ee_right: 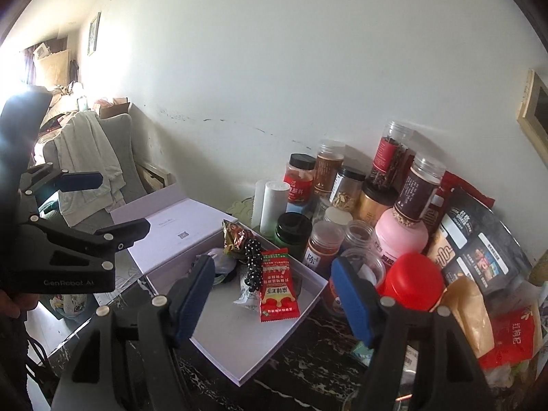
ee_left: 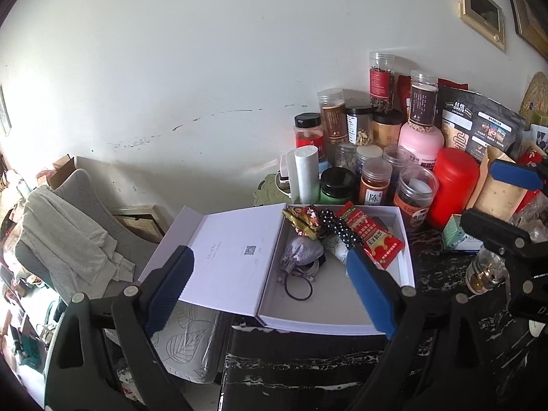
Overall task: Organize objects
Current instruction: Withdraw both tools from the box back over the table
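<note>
A white box [ee_left: 322,311] lies open on the dark marble table [ee_left: 308,370], its lid [ee_left: 229,250] folded out to the left. Inside are a red sachet [ee_left: 371,236], a gold-red snack wrapper [ee_left: 303,221], a black polka-dot piece [ee_left: 337,227], a lilac pouch [ee_left: 301,250] and a black hair tie [ee_left: 298,289]. My left gripper [ee_left: 269,257] hovers open above the box, holding nothing. My right gripper [ee_right: 271,267] is also open and empty, above the box [ee_right: 246,328] and the red sachet [ee_right: 278,284]. Each gripper shows at the edge of the other's view.
Several jars crowd the wall behind the box, with a red canister [ee_left: 452,185], a pink bottle [ee_left: 421,144] and a black pouch bag [ee_left: 479,123]. More packets pile up at the right [ee_right: 507,328]. A chair draped with grey cloth [ee_left: 61,233] stands left of the table.
</note>
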`<action>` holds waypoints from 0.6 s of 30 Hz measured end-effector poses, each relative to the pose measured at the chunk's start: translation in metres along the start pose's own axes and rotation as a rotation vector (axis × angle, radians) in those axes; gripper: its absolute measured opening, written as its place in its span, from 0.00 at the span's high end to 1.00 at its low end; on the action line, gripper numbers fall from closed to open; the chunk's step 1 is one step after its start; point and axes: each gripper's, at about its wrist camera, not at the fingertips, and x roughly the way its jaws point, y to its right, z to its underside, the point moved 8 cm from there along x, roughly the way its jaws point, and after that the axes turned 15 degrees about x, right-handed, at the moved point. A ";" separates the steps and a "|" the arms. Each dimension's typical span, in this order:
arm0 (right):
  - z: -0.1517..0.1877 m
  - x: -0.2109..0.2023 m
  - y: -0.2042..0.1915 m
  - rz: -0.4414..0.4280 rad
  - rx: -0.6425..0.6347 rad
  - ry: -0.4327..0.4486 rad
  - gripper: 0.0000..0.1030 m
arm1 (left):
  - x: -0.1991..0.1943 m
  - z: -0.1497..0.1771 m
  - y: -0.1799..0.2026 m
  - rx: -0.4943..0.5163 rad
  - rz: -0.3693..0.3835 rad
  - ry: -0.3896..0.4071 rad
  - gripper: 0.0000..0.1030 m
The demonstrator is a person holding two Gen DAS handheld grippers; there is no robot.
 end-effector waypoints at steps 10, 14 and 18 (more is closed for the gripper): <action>0.035 -0.054 0.000 0.037 0.029 0.020 0.31 | -0.070 0.040 0.027 0.000 -0.027 0.011 0.12; 0.051 -0.070 0.000 0.049 0.030 0.023 0.31 | -0.088 0.059 0.038 -0.018 -0.015 0.002 0.12; 0.066 -0.081 0.001 0.057 0.034 0.010 0.31 | -0.101 0.074 0.047 -0.035 -0.006 -0.006 0.12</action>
